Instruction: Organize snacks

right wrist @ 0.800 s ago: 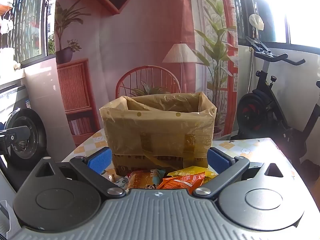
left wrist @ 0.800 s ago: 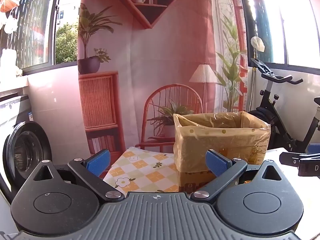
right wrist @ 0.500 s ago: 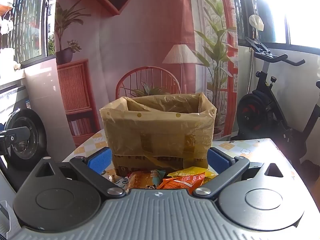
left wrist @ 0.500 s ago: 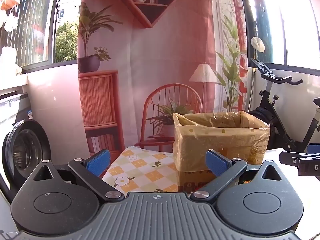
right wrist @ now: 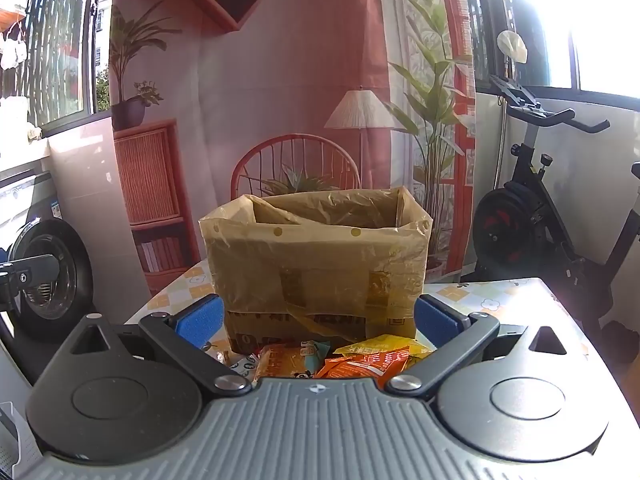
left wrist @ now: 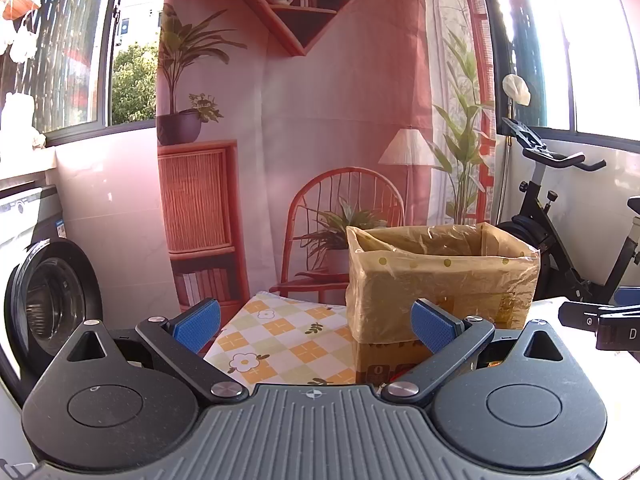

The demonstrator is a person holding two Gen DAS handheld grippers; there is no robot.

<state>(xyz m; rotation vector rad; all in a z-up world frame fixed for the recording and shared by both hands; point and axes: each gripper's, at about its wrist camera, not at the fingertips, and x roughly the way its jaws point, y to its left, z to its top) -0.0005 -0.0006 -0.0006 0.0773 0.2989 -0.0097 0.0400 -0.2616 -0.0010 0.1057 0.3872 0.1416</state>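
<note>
Left to right, taking the box [right wrist: 316,268] as landmark. Left gripper [left wrist: 316,324] held level off the box's left front corner, fingers [left wrist: 198,322] spread wide and holding nothing, aimed past the box across the flowered counter [left wrist: 280,340]. No snack packets clearly visible from that side, so probably the less useful hand for now.

Right gripper [right wrist: 316,322] squarely facing the box's front wall, fingers [right wrist: 436,322] likewise released and empty. Snack packets [right wrist: 340,358] lying flat on the counter against the foot of the box, directly ahead of and below the right fingers, between the two tips: a pale orange packet [right wrist: 288,360] leftmost, a bright orange one [right wrist: 368,362] beside it with its long axis running roughly left-right, a yellow one [right wrist: 384,344] behind, touching the box. Lower parts hidden under the gripper body.

Box open at the top, lined with plastic; contents not visible. Judged nearer: the right hand. Likely needs a downward tilt, since the packets sit beneath the finger line.
</note>
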